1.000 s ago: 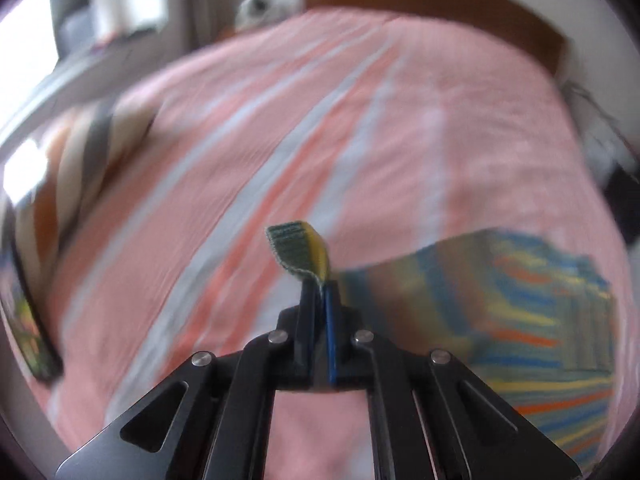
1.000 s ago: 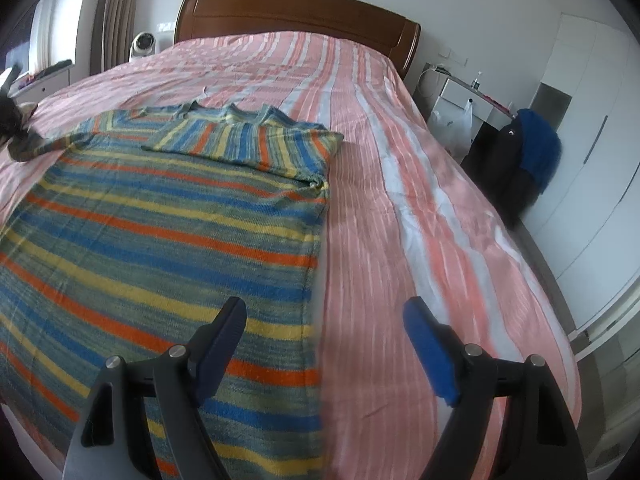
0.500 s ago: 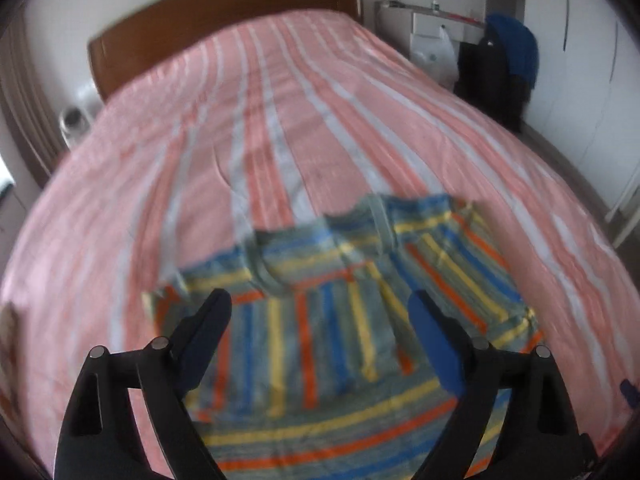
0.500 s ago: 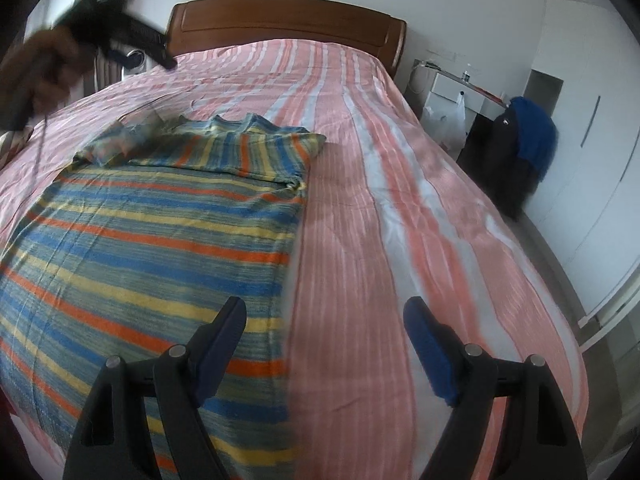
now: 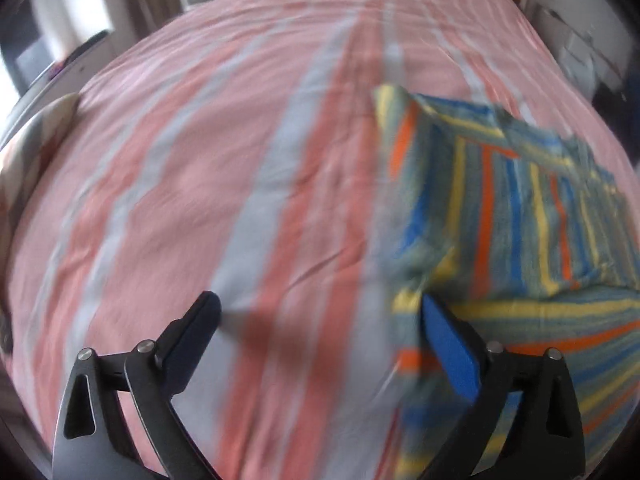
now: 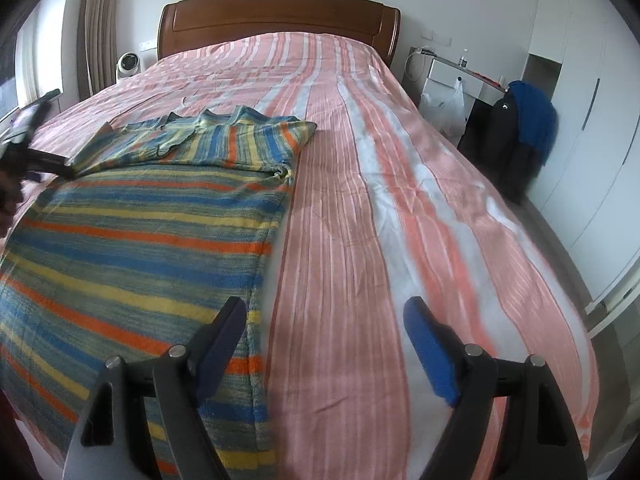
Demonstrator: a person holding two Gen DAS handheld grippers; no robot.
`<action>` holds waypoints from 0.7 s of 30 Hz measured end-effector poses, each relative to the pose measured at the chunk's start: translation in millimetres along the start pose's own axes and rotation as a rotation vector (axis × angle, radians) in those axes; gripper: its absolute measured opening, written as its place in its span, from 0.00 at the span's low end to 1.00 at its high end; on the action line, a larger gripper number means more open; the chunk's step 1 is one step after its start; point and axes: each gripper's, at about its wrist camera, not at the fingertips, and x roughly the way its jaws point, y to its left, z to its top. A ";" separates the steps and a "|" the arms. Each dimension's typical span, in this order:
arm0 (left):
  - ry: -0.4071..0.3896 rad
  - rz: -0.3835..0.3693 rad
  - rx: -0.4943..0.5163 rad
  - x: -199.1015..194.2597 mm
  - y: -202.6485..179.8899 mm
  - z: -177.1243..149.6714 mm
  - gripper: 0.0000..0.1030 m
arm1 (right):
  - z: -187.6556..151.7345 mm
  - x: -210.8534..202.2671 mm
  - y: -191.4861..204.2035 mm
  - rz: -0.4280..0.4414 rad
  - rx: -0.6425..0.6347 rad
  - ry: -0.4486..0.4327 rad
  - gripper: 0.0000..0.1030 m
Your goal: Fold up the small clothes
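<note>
A striped sweater (image 6: pixel 132 216) lies flat on the bed (image 6: pixel 400 200) with both sleeves folded in across the chest, its side edge just beside the left jaw of the right gripper (image 6: pixel 324 344) and its shoulder corner just ahead of the right jaw of the left gripper (image 5: pixel 320 340). Both pairs of jaws are spread wide and nothing is held. For the next fold, judged to be hem to collar, the two hem corners are best pinched evenly and carried forward level, so the folded sleeves are not disturbed.
</note>
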 end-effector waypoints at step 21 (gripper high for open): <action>-0.220 -0.052 -0.024 -81.3 23.2 -151.1 0.96 | 8.3 -20.2 22.5 -0.113 -0.029 -0.027 0.86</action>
